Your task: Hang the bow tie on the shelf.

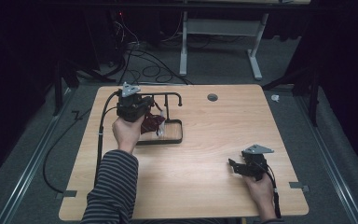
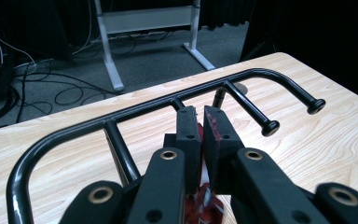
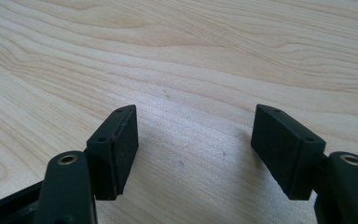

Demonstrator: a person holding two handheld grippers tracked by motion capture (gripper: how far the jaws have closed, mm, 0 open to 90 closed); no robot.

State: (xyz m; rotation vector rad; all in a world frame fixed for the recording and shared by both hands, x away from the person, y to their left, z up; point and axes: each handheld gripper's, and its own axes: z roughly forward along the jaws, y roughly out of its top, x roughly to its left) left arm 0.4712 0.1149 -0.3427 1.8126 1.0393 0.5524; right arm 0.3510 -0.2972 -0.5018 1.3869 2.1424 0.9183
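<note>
- Hovering over the black rack [image 1: 165, 122] at the table's far left, the left gripper [image 1: 145, 113] has its jaws almost together, a thin slit between the pads [image 2: 189, 135]; a dark red patterned cloth [image 2: 204, 205] sits low between them, though whether the pads press on it cannot be told.
- In the high view the cloth [image 1: 153, 123] looks dark red with pale markings, crumpled and bunched, hanging at the rack just beside the left gripper, above the rack's rectangular base frame.
- The rack is thin black tubing: a curved top rail [image 2: 135, 109] with short pegs ending in round knobs.
- The right gripper [image 1: 235, 166] rests low near the table's right front, well apart from the rack, jaws spread wide over bare wood [image 3: 191, 93], with nothing between them.
- The table [image 1: 205, 186] is light wood grain.
</note>
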